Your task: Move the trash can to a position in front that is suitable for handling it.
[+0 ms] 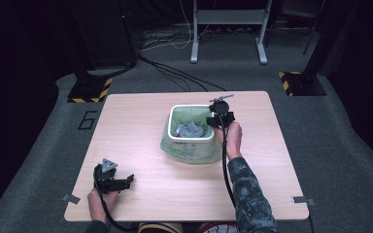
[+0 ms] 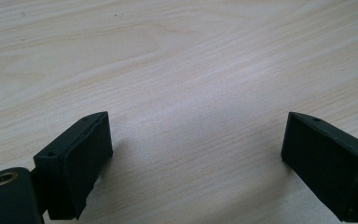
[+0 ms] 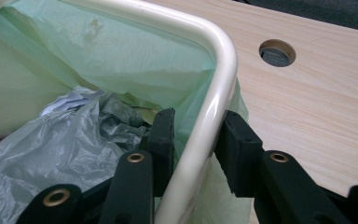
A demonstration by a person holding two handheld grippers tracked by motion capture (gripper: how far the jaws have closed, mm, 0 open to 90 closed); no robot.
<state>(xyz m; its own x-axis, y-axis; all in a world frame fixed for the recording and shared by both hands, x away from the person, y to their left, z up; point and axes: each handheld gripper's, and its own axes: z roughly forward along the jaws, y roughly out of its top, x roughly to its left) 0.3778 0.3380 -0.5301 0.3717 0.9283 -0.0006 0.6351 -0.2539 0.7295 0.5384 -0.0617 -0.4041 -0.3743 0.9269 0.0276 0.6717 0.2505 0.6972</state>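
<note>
With the right tool (image 3: 193, 140) straddling the rim of the bin (image 3: 223, 60) at mid-desk (image 1: 141, 141), its jaws about closed on rim and green liner (image 3: 121, 60), and the left tool (image 2: 196, 158) wide open and empty, we judge a lift could tear the liner or tip the bin.

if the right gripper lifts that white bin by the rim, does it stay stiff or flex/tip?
The white bin looks like hard plastic with a rounded rim, so probably stiff. The right gripper straddles one side wall, so it may tilt when lifted. The green liner bag covers the inner wall, so that jaw could slip. Contents look like crumpled grey plastic, likely light.
</note>
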